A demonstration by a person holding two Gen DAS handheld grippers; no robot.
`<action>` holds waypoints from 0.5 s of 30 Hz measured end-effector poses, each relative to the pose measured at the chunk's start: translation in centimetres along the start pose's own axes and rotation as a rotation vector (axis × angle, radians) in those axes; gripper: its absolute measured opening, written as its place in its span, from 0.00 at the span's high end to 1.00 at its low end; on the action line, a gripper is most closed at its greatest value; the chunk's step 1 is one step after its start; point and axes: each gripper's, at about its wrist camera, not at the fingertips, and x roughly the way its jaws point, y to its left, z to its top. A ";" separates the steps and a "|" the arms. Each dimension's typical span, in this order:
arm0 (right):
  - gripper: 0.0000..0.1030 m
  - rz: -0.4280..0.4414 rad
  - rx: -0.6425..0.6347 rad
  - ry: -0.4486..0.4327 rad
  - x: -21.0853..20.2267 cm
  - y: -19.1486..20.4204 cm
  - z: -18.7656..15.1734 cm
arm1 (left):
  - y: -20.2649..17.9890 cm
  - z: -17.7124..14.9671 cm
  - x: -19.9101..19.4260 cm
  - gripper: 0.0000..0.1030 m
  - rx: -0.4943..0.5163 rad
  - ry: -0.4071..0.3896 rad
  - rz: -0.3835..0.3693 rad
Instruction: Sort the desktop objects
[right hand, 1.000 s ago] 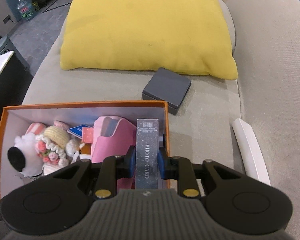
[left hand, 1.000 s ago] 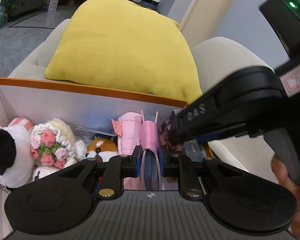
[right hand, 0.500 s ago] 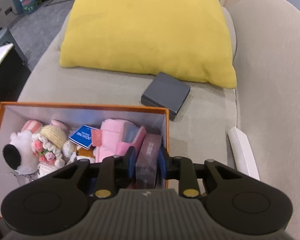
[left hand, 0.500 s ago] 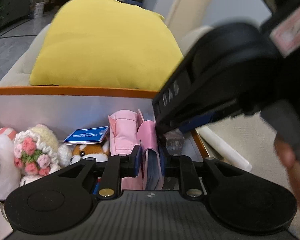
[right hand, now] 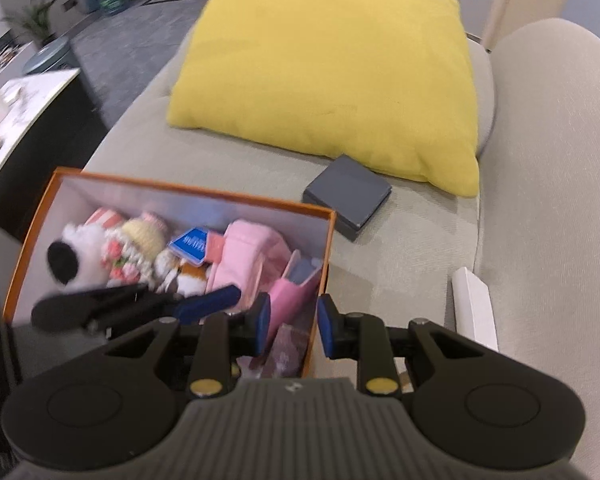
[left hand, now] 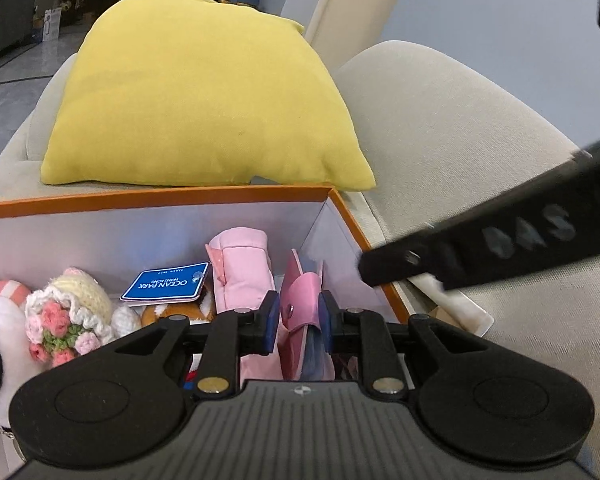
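Looking across the beige sofa (right hand: 400, 248), we take the orange box (right hand: 180, 189) on its seat as our landmark. Behind the box leans a big yellow cushion (right hand: 332, 68), and off its far right corner lies a flat grey box (right hand: 346, 194). Inside the orange box, from the left, sit a white plush with a black ear (right hand: 74, 256), a crocheted flower doll (left hand: 66, 312), a blue Ocean Park tag (left hand: 166, 284) and a padded pink pouch (left hand: 244, 268). Against the right wall of the box our left gripper (left hand: 299, 316) is clamped on a pink wallet (left hand: 302, 298), standing upright. Our right gripper (right hand: 290, 322) hangs over that same wall with its jaws apart and nothing pinched; a dark card pack (right hand: 286, 350) lies below it inside the box.
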 end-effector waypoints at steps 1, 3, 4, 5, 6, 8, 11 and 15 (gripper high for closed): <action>0.74 0.006 -0.027 0.000 -0.4 0.1 -0.4 | 0.1 0.0 -0.2 0.78 0.004 0.003 -0.008; 0.74 0.031 -0.100 0.002 -1.1 0.3 -1.3 | 0.3 0.2 -0.7 0.77 0.005 0.001 -0.029; 0.73 0.046 -0.137 -0.004 -1.5 0.4 -1.7 | 0.1 0.0 -0.4 0.77 0.026 0.008 -0.038; 0.73 0.056 -0.174 -0.018 -1.9 0.6 -2.0 | -0.1 -0.2 -0.6 0.77 0.047 0.011 -0.042; 0.73 0.062 -0.215 -0.022 -2.2 0.8 -2.2 | -0.4 -0.4 -0.9 0.77 0.070 0.013 -0.042; 0.73 0.062 -0.315 -0.033 -2.7 1.5 -2.6 | -0.7 -0.7 -1.4 0.77 0.105 0.009 -0.043; 0.66 0.055 -0.470 -0.035 -3.0 2.5 -3.2 | -0.4 -1.0 -2.8 0.77 0.115 -0.009 -0.034; 0.51 0.041 -0.637 -0.008 -2.4 3.4 -3.9 | 0.1 -0.5 -3.3 0.77 0.105 0.019 -0.025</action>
